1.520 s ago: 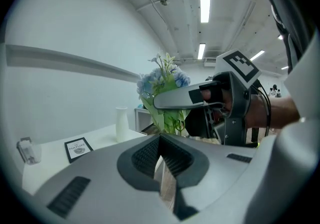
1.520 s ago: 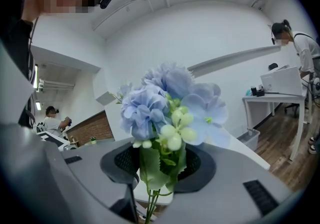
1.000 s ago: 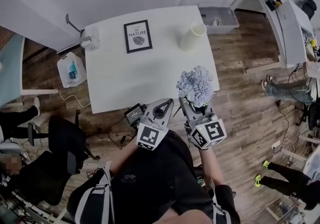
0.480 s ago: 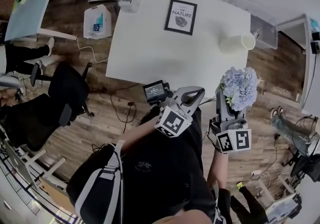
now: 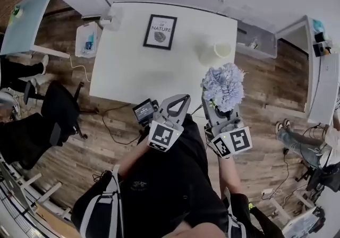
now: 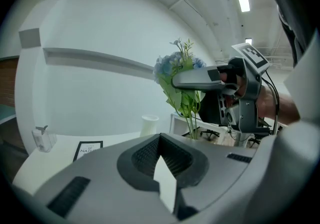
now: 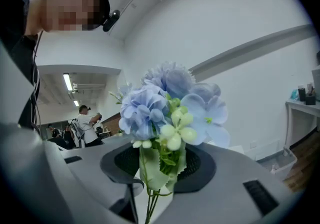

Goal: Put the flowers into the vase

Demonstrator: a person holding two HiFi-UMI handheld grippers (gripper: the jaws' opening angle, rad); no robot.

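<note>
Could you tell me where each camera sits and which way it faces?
Head view: on the head, steeply down at the table; left gripper, right gripper, torso show.
Left gripper view: along its jaws toward the vase; right gripper shows.
Right gripper view: along its jaws, past the flowers, toward a wall.
Shared: flowers in all.

The framed print (image 5: 160,32) reads "OF NATURE"

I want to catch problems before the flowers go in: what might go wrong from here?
1. The vase stands near the table's edge, so a nudge from the right gripper might tip it off.
2. The flowers form a broad bunch that hides the stems from above, so they may miss the vase's mouth.
</note>
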